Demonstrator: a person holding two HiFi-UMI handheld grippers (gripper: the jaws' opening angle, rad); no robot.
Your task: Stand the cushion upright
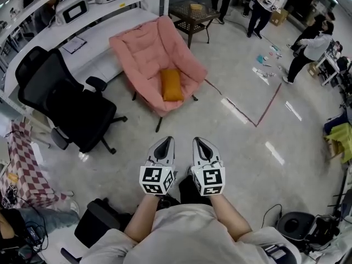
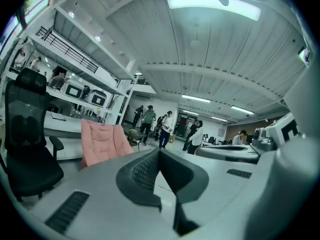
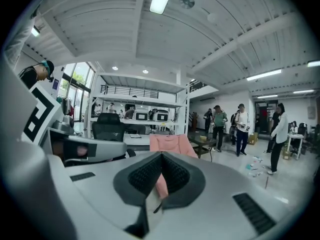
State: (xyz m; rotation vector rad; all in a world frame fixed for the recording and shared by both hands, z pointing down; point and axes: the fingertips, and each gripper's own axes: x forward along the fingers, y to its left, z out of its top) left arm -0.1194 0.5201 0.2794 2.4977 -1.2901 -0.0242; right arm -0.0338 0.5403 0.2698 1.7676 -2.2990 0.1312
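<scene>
An orange cushion [image 1: 171, 84] lies flat on the seat of a pink padded chair [image 1: 144, 53] in the head view, a good way ahead of me. My left gripper [image 1: 164, 142] and right gripper [image 1: 199, 141] hang side by side over the floor, well short of the chair, both shut with nothing between their jaws. The pink chair [image 2: 102, 141] shows at the left in the left gripper view. In the right gripper view the chair [image 3: 170, 144] stands straight ahead above the shut jaws. The cushion is hidden in both gripper views.
A black office chair [image 1: 58, 100] stands left of the pink chair by a white desk [image 1: 96, 43]. A dark side table [image 1: 193, 15] sits behind it. Red tape [image 1: 258, 114] marks the floor at right. Several people stand at the far right. A checked cloth [image 1: 25, 164] lies at the left edge.
</scene>
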